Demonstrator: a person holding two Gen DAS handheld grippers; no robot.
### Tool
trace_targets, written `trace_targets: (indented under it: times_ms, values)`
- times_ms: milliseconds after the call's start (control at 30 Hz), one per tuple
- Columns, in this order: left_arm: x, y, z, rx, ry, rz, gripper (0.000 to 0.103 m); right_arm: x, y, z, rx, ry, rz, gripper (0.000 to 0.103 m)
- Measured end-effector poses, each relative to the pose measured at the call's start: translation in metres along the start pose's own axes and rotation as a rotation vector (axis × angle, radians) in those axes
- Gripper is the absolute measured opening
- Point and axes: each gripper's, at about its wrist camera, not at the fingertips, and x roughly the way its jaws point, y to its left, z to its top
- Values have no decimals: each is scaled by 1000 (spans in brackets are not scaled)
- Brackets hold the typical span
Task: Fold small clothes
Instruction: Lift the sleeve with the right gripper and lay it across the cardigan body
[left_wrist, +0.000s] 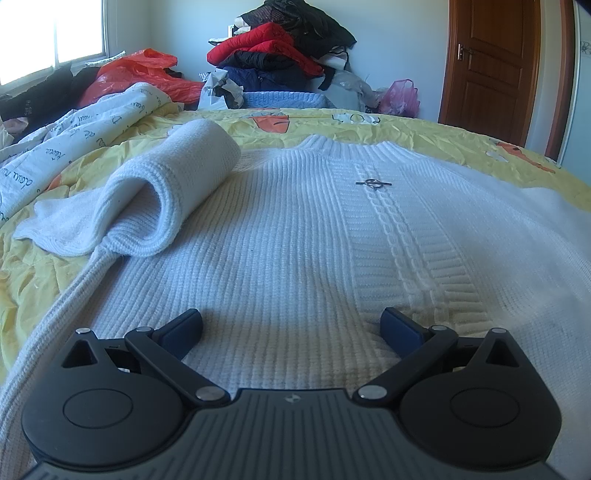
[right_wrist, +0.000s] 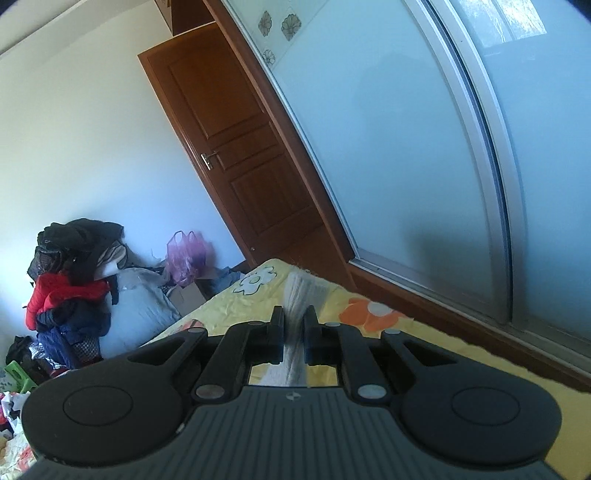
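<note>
White knit sweater spread on the bed, one gripper gaping over it, the other pinching a strip of its fabric.

In the left wrist view the left gripper (left_wrist: 291, 325) sits at the bottom centre with its blue-padded jaws wide apart and nothing between them, just above the ribbed white sweater (left_wrist: 295, 236) that fills the middle of the frame; a cable-knit band with a small metal clasp (left_wrist: 373, 183) runs up its centre right, and one sleeve (left_wrist: 166, 195) lies folded back in a loop at the upper left, on the yellow flowered bedsheet (left_wrist: 424, 127). In the right wrist view the right gripper (right_wrist: 293, 332) at lower centre has its jaws pressed together on a white ribbed strip of sweater fabric (right_wrist: 304, 291), lifted over the yellow sheet, with a brown wooden door (right_wrist: 229, 129) beyond.
</note>
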Motion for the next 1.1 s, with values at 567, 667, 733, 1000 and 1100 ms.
trace_targets:
  times_ms: [567,667,733,1000,1100]
  values:
    - [0,0,0,-1,-1,-1,103,-33,231,-193,-248,422,566,14]
    - [0,0,0,-2,-1,-2,103,-48,257,-235,-309,496,602,14]
    - [0,0,0,-1,-1,0,103,-53,264,-250,-334,514,602,14]
    - [0,1,0,-3,0,-3,103,-71,227,-249,-297,528,603,44]
    - [-2,0,2,-12,-4,-12,103,-81,207,-245,-304,519,610,45]
